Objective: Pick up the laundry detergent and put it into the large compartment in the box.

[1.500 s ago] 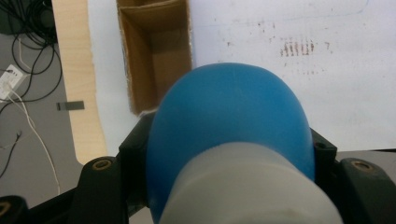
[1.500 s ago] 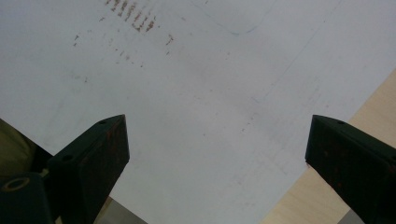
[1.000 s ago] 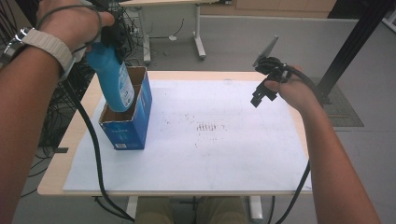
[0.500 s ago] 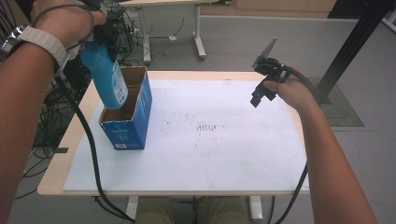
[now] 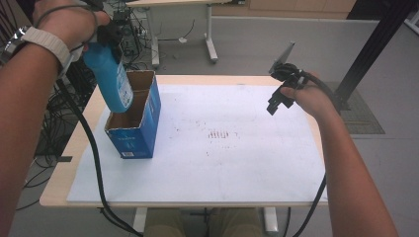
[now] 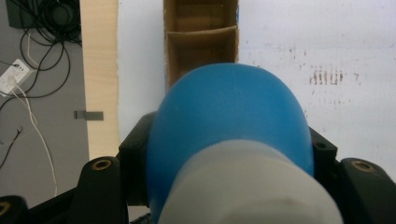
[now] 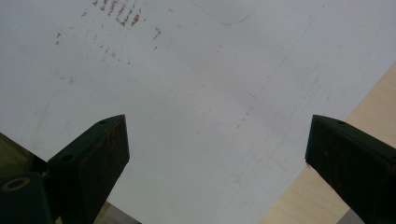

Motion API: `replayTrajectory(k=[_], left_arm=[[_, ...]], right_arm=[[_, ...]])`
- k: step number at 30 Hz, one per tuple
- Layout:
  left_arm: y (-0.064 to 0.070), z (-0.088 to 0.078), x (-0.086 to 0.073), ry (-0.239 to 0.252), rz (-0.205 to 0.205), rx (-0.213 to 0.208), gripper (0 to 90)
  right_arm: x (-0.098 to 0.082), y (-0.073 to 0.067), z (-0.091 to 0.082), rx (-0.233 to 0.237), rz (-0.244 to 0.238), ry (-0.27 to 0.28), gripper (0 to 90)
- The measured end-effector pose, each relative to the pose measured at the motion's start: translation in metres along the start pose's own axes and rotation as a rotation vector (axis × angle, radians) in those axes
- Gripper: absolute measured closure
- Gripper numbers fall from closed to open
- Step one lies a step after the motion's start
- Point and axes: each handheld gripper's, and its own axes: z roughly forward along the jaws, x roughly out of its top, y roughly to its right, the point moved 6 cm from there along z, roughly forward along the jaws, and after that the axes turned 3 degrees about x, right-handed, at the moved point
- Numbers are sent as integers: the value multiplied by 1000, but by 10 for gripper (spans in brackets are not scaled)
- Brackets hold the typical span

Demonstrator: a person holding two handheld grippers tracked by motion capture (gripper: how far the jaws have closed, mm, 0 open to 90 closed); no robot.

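While the left tool grips the blue bottle upright, base down over the box, the right tool gapes.

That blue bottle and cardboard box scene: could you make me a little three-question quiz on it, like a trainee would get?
1. True or false: the blue plastic bottle lies flat on the white sheet.
2. Which gripper holds the bottle: A) left gripper B) right gripper?
3. Fill in: the open blue cardboard box has a divider inside that splits it into ____ compartments.

Key:
1. False; it is held over the box.
2. A; the right gripper's jaws stand apart with nothing between them.
3. Two, as the left gripper view shows.
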Motion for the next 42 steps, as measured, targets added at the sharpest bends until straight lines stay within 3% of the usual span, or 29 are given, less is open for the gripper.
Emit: replayTrajectory(k=[16,42], left_arm=[[-8,24,7,-11,-7,-7,378],[-4,68,15,-24,11,-3,378]], right_arm=[[7,-1,6,2,-5,-13,61],[8,1,14,7,-2,-22,61]])
